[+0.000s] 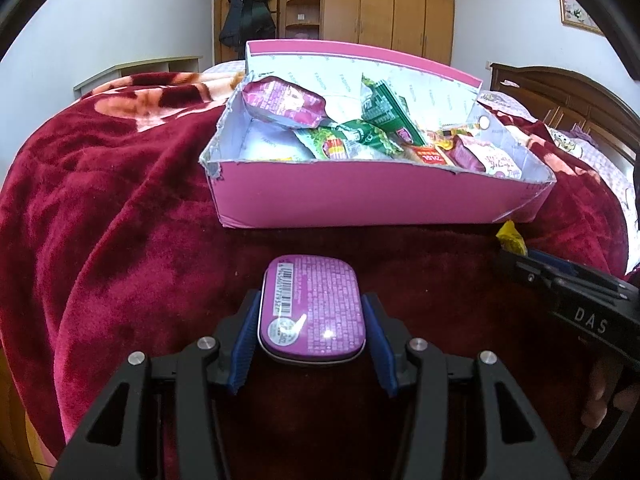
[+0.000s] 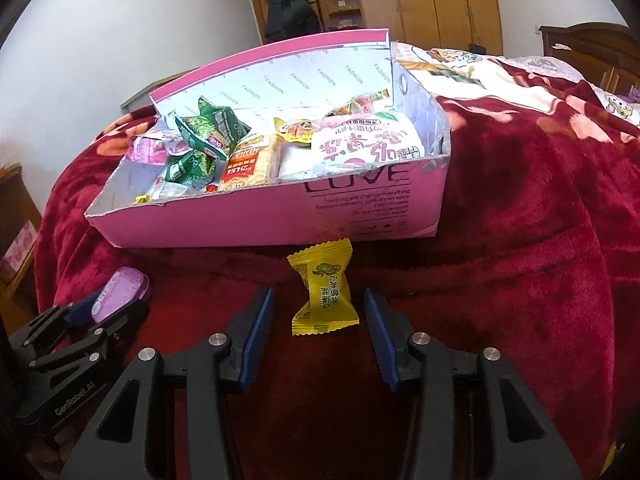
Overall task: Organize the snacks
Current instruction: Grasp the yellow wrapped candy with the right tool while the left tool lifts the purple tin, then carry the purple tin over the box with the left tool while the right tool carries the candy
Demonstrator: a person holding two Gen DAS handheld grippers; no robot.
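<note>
A pink cardboard box (image 1: 360, 200) holding several snack packets stands on the red blanket; it also shows in the right wrist view (image 2: 248, 220). My left gripper (image 1: 310, 312) is shut on a purple tin (image 1: 312, 308), with its blue pads against both sides of the tin. The tin shows at the left of the right wrist view (image 2: 120, 292). My right gripper (image 2: 319, 312) is open, its fingers on either side of a yellow wrapped candy (image 2: 323, 292) that lies on the blanket in front of the box. The candy's tip shows in the left wrist view (image 1: 510, 236).
The red plush blanket (image 1: 100, 200) covers the bed. A wooden wardrobe (image 1: 400, 4) and a hanging dark coat (image 1: 248, 16) stand behind. A dark wooden headboard (image 1: 560, 92) is at the right, a low shelf (image 1: 140, 68) at the left.
</note>
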